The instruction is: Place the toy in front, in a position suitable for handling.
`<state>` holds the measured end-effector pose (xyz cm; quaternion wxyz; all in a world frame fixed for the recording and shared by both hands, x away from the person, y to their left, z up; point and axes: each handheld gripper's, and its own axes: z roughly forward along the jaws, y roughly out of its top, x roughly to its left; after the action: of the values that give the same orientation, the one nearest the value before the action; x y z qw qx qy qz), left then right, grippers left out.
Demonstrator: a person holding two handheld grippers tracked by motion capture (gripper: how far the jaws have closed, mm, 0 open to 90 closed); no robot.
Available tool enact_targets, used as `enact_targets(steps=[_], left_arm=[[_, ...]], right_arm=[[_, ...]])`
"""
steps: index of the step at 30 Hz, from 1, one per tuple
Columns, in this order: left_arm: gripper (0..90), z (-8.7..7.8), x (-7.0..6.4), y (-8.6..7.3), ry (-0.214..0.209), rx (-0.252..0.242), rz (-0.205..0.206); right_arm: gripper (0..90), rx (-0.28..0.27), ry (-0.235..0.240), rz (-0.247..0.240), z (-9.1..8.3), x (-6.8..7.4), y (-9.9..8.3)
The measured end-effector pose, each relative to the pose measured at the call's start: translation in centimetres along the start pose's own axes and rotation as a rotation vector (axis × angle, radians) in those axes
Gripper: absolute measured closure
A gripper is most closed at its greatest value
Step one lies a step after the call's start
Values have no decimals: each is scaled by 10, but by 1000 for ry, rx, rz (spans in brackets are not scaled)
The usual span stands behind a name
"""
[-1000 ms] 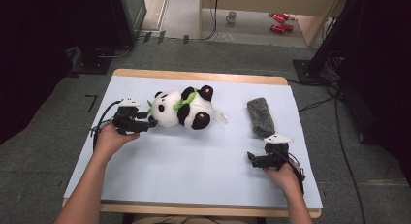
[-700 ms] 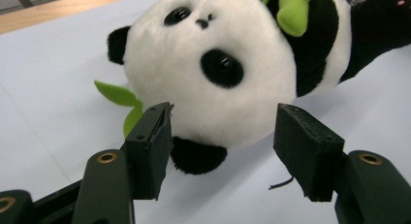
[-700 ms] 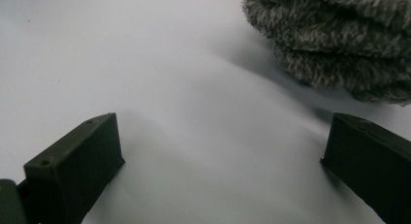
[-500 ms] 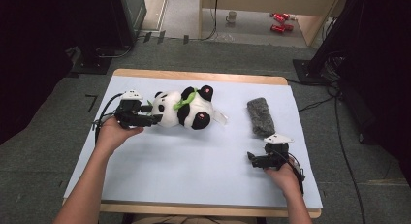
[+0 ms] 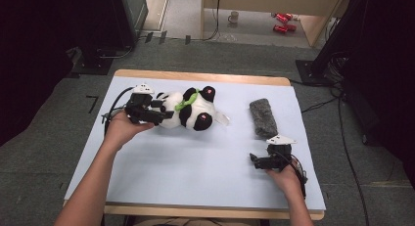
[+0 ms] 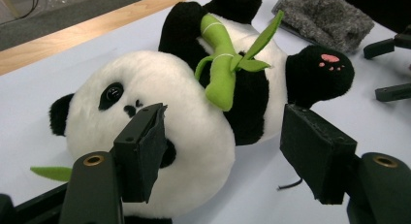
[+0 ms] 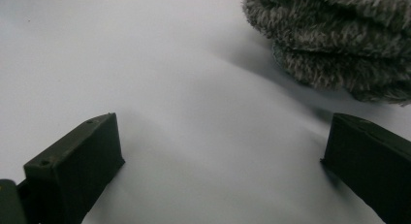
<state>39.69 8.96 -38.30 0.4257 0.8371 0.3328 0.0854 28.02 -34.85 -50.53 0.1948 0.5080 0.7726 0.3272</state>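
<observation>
A black-and-white panda plush with a green bamboo sprig lies on its back at the far left-centre of the pale mat. My left gripper is open, its jaws on either side of the panda's head; one jaw pad touches the cheek. A grey fuzzy roll lies to the right, also seen as the grey roll just past my right gripper. That right gripper rests low on the mat, open, with nothing between its jaws.
The mat covers a wooden table whose far edge shows. Beyond it on the floor are cables, a mug and red cans. Dark equipment stands flank the table. Bare mat spans the middle and front.
My left gripper has moved right along the mat until its jaws reached the panda's head. The right gripper, panda and grey roll have stayed put.
</observation>
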Motion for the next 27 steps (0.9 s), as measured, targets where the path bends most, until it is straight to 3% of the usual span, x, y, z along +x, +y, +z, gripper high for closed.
enact_targets(steps=[14,19,27], left_arm=[[334,26,-6,22,-34,9,31],[315,40,-11,20,-29,47,62],[312,55,-18,17,-28,34,90]], right_arm=[[0,-1,-1,0,0,0,0],[0,-1,-1,-1,0,0,0],[0,-1,-2,-2,0,0,0]])
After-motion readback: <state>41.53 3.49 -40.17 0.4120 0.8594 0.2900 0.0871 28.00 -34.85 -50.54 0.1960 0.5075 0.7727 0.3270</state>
